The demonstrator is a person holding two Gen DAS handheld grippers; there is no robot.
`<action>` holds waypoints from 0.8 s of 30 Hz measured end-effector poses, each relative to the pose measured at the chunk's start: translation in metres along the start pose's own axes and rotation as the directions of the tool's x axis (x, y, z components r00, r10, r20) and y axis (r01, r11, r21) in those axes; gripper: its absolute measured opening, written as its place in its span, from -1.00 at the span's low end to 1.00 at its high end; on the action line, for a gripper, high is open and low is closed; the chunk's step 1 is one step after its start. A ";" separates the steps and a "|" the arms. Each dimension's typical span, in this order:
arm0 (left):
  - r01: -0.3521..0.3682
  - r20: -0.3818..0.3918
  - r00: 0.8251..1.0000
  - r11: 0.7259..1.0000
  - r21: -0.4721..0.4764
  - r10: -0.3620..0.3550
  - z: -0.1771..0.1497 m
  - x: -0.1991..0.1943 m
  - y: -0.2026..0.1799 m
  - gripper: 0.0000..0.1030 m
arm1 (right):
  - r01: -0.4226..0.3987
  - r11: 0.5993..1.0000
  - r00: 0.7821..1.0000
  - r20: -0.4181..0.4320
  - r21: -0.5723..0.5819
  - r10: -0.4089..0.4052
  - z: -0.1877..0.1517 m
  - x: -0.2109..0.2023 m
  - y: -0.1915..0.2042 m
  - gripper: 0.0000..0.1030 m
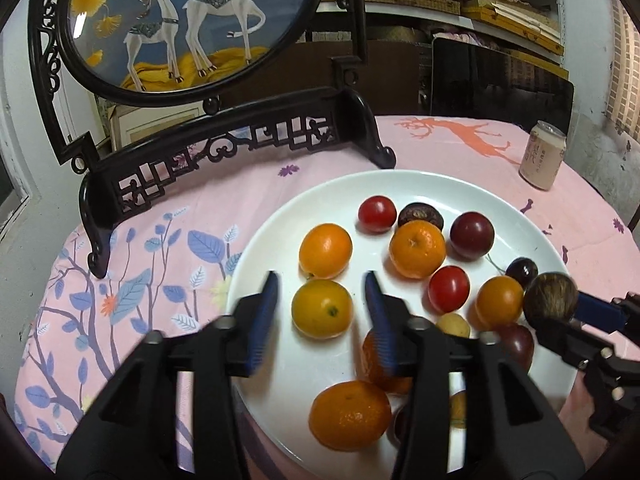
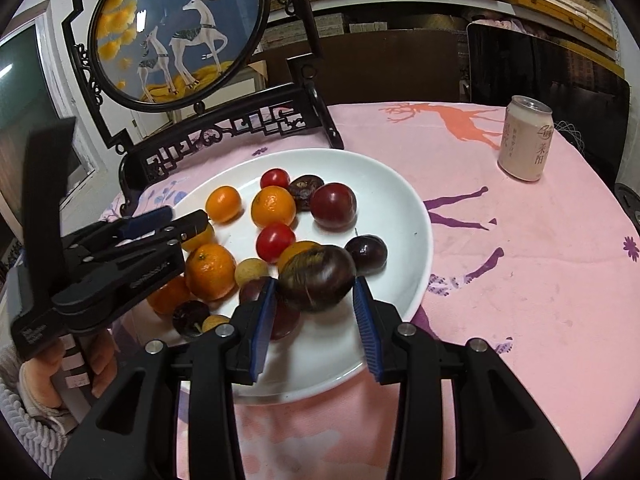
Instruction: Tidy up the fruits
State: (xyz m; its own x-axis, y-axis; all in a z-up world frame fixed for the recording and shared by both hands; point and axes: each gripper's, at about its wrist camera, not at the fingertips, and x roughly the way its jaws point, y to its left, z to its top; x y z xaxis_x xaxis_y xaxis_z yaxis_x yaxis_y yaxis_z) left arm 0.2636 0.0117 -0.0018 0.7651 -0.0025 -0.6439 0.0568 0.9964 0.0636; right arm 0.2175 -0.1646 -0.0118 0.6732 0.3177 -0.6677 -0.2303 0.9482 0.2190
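A white plate (image 1: pixel 276 236) (image 2: pixel 404 204) holds several oranges, red tomatoes, dark plums and small yellow fruits. My left gripper (image 1: pixel 320 284) is open over the plate's near left part, its fingers either side of an orange (image 1: pixel 322 309). It also shows in the right wrist view (image 2: pixel 176 220). My right gripper (image 2: pixel 316 284) is shut on a dark brown chestnut-like fruit (image 2: pixel 316 278) and holds it above the plate's right part. In the left wrist view this fruit (image 1: pixel 551 300) shows at the plate's right rim.
A black carved stand with a round deer picture (image 1: pixel 168 28) (image 2: pixel 176 32) stands behind the plate. A drink can (image 1: pixel 542 156) (image 2: pixel 526 140) stands at the back right on the pink cloth (image 2: pixel 540 280). A dark chair back (image 1: pixel 500 84) and shelves lie beyond the table.
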 end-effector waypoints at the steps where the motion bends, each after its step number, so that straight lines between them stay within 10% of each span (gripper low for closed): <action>1: -0.002 0.006 1.000 1.000 -0.001 0.002 0.000 -0.001 0.000 0.14 | 0.003 1.000 1.000 0.001 0.000 -0.003 0.000 0.000 0.000 -0.08; 24: -0.033 0.052 0.998 0.999 -0.016 0.034 -0.053 -0.090 -0.003 0.54 | 0.017 1.000 0.991 0.134 -0.025 -0.014 -0.043 -0.081 0.023 0.21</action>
State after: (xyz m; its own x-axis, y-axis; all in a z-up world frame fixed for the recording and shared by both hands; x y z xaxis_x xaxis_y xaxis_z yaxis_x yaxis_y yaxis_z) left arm 0.1609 0.0134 0.0155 0.7990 0.0272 -0.6007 0.0207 0.9971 0.0726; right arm 0.1273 -0.1684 0.0171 0.7643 0.3026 -0.5694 -0.2362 0.9530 0.1895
